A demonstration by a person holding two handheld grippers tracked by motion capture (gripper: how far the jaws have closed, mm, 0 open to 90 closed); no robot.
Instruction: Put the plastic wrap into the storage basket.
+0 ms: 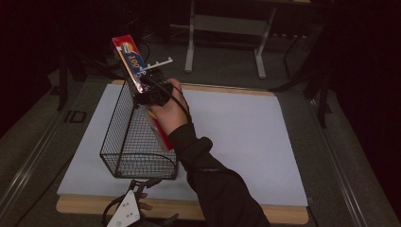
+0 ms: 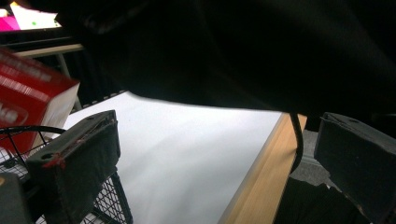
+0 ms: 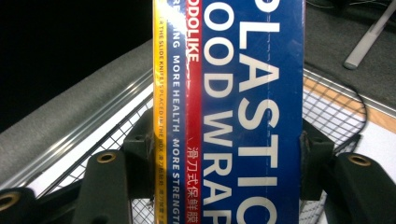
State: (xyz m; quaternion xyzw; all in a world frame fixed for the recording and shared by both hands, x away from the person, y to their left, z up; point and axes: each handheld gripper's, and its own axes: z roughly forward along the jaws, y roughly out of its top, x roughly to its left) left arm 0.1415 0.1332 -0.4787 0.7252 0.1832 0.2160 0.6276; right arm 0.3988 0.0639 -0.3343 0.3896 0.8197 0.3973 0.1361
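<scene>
— Where did things stand on the left when you looked?

— My left gripper [image 1: 142,185] sat at the near edge of the white sheet-covered wooden table [image 1: 246,137], just in front of the black wire-mesh basket [image 1: 137,142]. Its jaws stood wide apart with nothing between them; in the left gripper view I saw bare tabletop in the gap and the basket's rim [image 2: 28,133] beside one jaw. It was doing no work at that point.

— And the basket itself?

— It stood along the left edge of the table, long side running away from me. The long blue, red and yellow cardboard box of plastic food wrap [image 1: 130,61] stood tilted in its far end, lower part down inside the wire walls, upper part poking well above the rim and leaning toward the far left corner.

— So the right side had it?

— Yes. My right gripper [image 1: 150,93] was clamped across the box's width; in the right gripper view the pads pressed on both long edges of the box [image 3: 243,112], mesh [image 3: 327,107] behind it.

— How far along, then?

— I judged it midway: the box was partly in the basket but not lying down, and not released. Whether it was going in or coming out, I couldn't tell. Either lowering and letting go, or lifting clear, was left.
</scene>
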